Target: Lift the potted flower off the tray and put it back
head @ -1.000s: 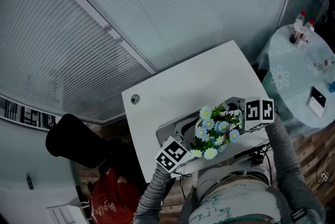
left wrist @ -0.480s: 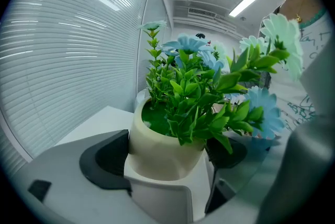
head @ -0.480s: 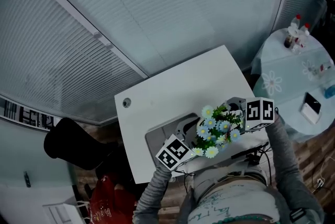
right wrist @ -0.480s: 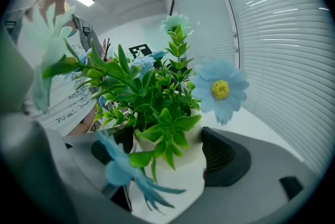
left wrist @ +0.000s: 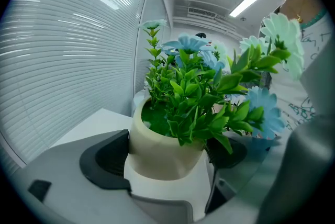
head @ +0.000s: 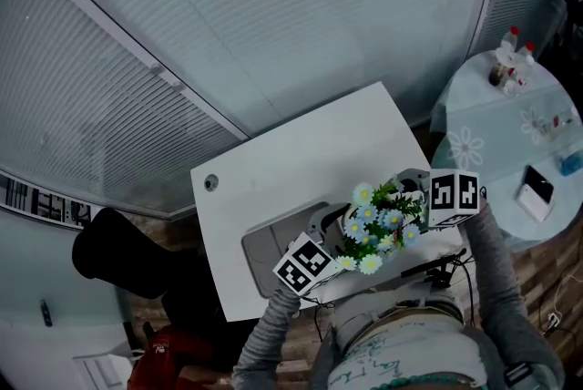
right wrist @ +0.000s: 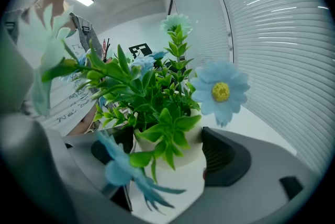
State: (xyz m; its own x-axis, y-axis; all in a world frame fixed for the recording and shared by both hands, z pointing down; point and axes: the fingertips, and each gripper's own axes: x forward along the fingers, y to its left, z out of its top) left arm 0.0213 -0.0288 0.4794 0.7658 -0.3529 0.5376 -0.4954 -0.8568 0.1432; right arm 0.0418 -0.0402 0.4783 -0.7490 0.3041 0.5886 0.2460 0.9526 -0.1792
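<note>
The potted flower [head: 375,227], a cream pot [left wrist: 163,149] of green leaves and pale blue daisies, hangs between my two grippers near the white table's [head: 301,151] front edge. It is to the right of the grey tray [head: 264,256], which lies flat on the table. My left gripper [head: 340,231] clasps the pot from the left, its black pads [left wrist: 104,160] against the pot's sides. From the other side my right gripper [head: 406,197] is shut on the same pot [right wrist: 180,149]. White tabletop shows under the pot in both gripper views. Leaves hide the pot's far side.
A round table [head: 547,142] with bottles [head: 508,60] and a phone [head: 532,189] stands at the right. A black chair [head: 118,256] sits left of the white table, with a red item [head: 155,350] below it. Window blinds [head: 273,15] fill the far side.
The table and tray have slid left and down in the head view while the flower and both grippers kept their place, so the pot now stands further from the tray.
</note>
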